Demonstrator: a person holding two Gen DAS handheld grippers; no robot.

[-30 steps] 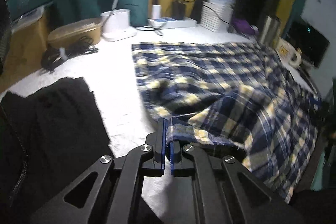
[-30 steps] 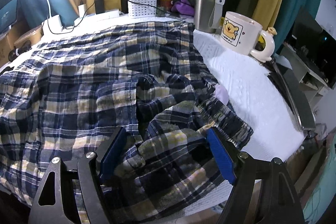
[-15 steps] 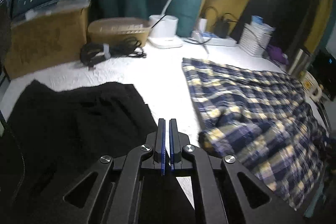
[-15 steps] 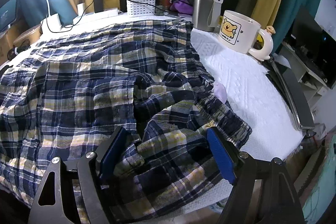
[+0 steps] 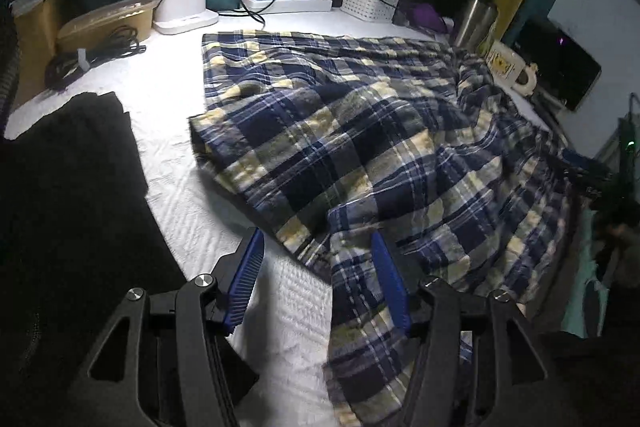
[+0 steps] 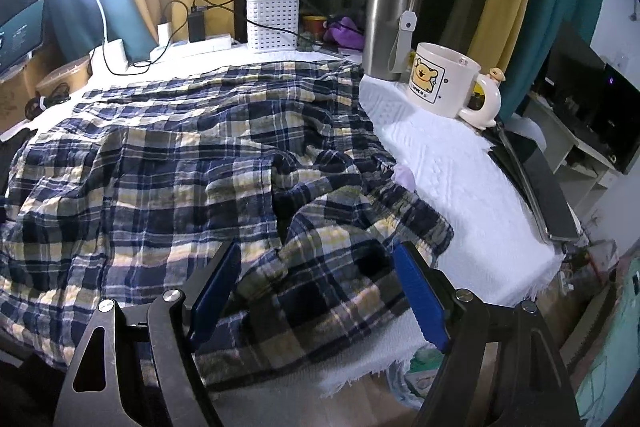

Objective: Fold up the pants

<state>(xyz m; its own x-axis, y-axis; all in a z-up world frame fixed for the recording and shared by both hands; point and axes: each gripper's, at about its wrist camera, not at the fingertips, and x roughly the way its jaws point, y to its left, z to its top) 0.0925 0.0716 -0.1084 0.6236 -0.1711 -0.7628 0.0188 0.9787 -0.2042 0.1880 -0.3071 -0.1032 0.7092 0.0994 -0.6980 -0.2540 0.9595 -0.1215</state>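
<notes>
The plaid pants (image 5: 360, 131) are spread over the white-covered desk (image 5: 172, 99). The left tongs (image 5: 318, 277) are seen opening, a hem corner lying loose by the pad at 3 o'clock. The right tongs (image 6: 316, 287) are held wide apart, bunched cloth between them, unpinched. A mug (image 6: 444, 83) sits at 1 o'clock.
</notes>
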